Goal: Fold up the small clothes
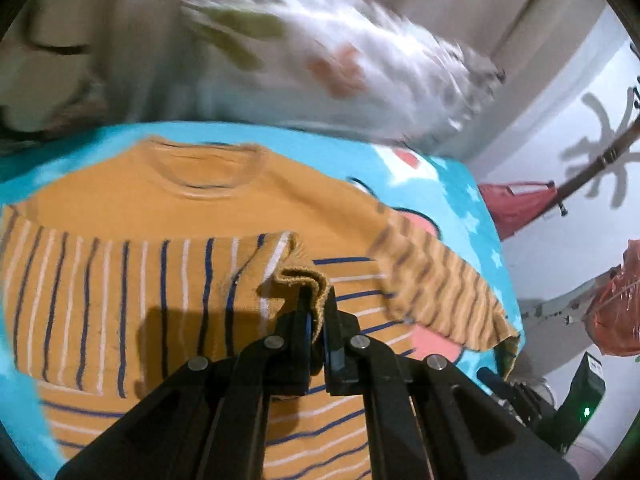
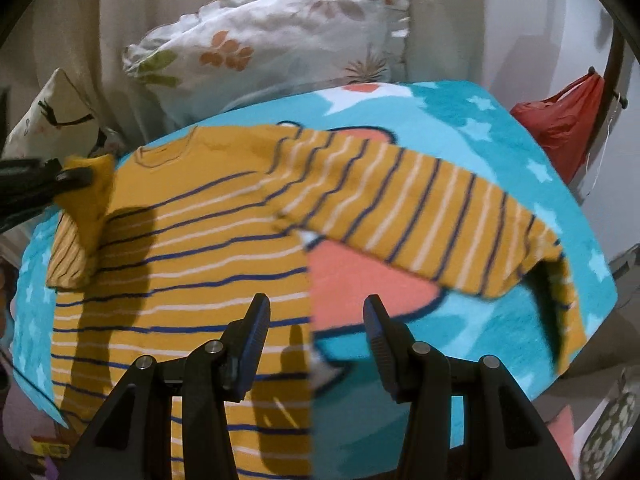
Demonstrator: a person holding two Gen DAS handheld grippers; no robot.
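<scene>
A small mustard sweater (image 2: 192, 248) with blue and white stripes lies face up on a turquoise blanket (image 2: 472, 140). My left gripper (image 1: 316, 300) is shut on the cuff of one sleeve (image 1: 300, 276), and that sleeve is drawn across the sweater's chest (image 1: 120, 288). From the right wrist view the left gripper (image 2: 76, 176) shows at the left edge with the mustard cuff in it. My right gripper (image 2: 316, 316) is open above the sweater's side edge, nothing between its fingers. The other sleeve (image 2: 420, 216) stretches out to the right over the blanket.
A white floral pillow (image 2: 272, 44) lies beyond the blanket against a beige backrest. A smaller cushion (image 2: 52, 112) sits at the left. Red bags (image 2: 564, 124) hang at the right near the blanket's edge.
</scene>
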